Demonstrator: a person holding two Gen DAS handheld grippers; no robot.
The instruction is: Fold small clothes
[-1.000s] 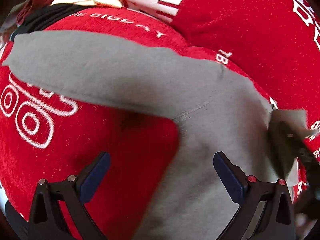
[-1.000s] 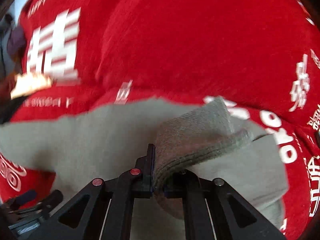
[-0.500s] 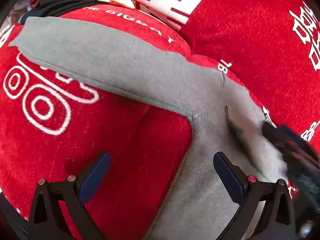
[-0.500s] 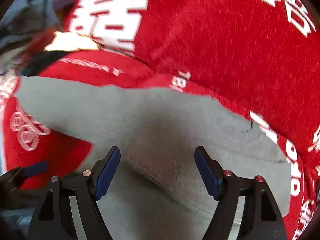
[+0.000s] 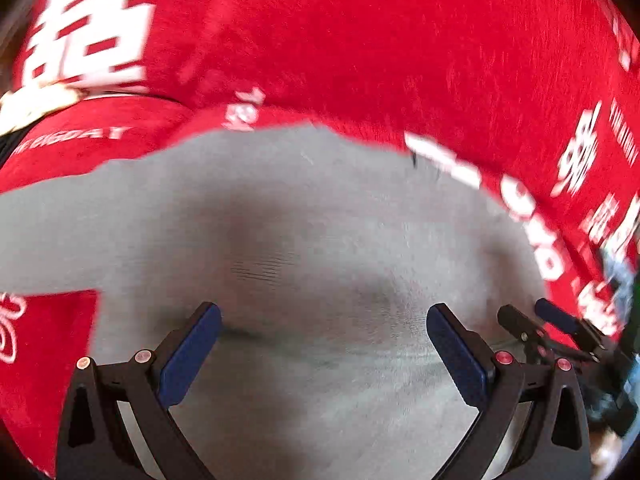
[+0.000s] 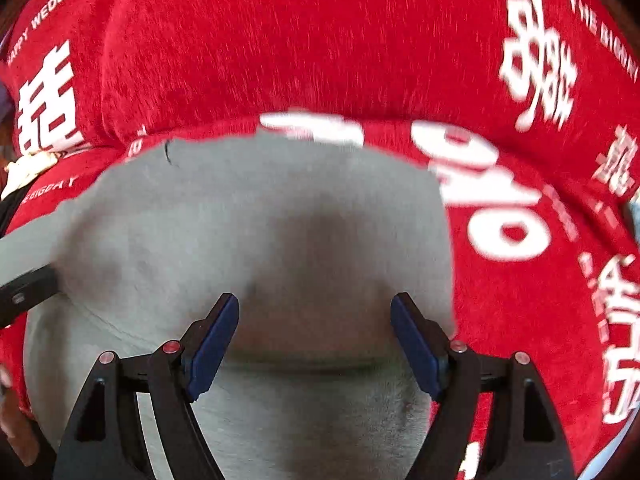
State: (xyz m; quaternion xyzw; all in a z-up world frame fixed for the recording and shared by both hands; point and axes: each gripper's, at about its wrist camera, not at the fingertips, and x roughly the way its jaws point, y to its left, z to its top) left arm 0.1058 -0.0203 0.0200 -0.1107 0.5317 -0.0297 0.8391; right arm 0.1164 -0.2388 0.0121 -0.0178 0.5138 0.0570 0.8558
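Flat grey garment [image 6: 256,232] on red cover [image 6: 304,40] — open room above.

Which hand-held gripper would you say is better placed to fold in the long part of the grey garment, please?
Left, probably. The long part of the grey garment trails off on the left hand-held gripper's side. The right hand-held gripper, also open and empty, hangs nearer the opposite edge.

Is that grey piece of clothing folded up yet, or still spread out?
Mostly spread: the grey garment lies flat on the red cover, one long part stretched sideways. A faint crease shows; neat folding cannot be told.
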